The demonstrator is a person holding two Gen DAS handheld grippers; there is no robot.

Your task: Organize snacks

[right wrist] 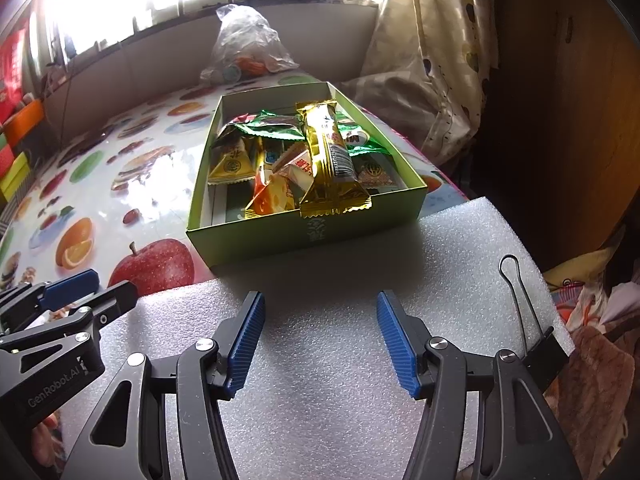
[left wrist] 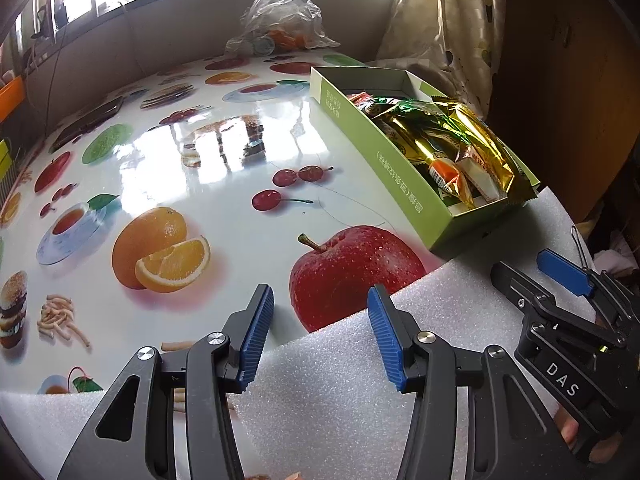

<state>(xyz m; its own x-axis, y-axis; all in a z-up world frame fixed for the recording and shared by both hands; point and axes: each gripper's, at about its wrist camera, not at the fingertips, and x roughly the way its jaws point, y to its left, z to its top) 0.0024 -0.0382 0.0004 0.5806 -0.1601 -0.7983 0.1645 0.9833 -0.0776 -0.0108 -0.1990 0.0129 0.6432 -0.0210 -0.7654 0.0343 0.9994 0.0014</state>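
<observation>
- Wrapped snacks [right wrist: 304,160] fill an open green box [right wrist: 304,236] on the fruit-patterned worktop [left wrist: 224,160]; one gold bar overhangs its near wall.
- Left tongs [left wrist: 320,336] and right tongs [right wrist: 320,340] hover apart, empty, above white foam [right wrist: 340,360].
- Sorting seems nearly done; next likely tucks that bar in.

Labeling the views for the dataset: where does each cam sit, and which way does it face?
Left wrist: on the left tongs, angled down at the fruit-print table and foam sheet; own open blue fingers show, right tongs at right.
Right wrist: on the right tongs, angled down over the foam toward the green snack box; own open fingers show, left tongs at left, binder clip at right.
Shared: box, foam, table, plastic bag, each other's tongs.
</observation>
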